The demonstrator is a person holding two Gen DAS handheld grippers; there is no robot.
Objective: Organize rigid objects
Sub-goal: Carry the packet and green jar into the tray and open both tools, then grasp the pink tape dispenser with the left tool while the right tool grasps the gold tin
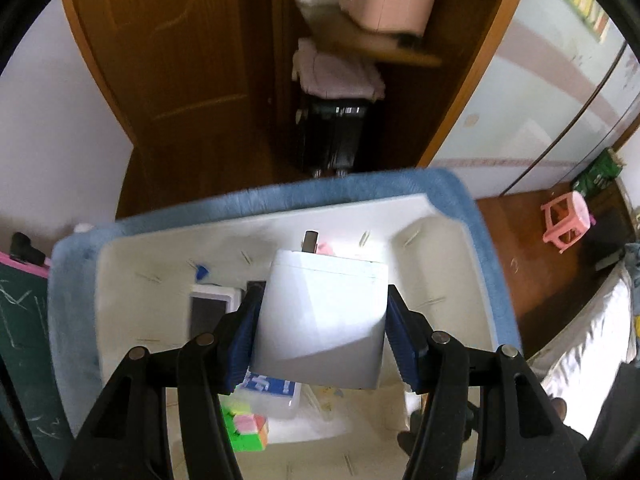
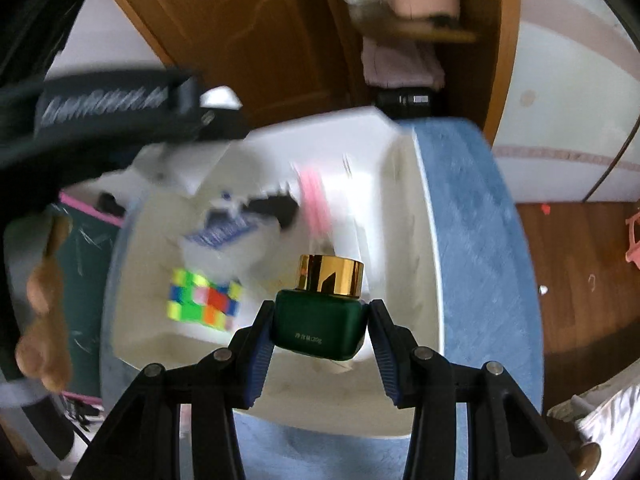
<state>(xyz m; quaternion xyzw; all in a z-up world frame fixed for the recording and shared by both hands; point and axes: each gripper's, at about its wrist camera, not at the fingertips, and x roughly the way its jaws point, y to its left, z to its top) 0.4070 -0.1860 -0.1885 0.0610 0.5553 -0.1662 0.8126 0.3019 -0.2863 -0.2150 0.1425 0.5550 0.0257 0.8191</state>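
You hold a white box (image 1: 322, 316) in your left gripper (image 1: 320, 320) and a green jar (image 2: 318, 326) in your right gripper (image 2: 320, 328), both over the tray (image 1: 440, 280) to drop in

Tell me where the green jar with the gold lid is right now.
In the right wrist view, the green jar sits clamped in the right gripper, held above the white tray, right of the puzzle cube.

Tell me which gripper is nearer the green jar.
Right. The right gripper is clamped on the green jar, holding it above the white tray. The left gripper holds a white box over the tray, apart from the jar.
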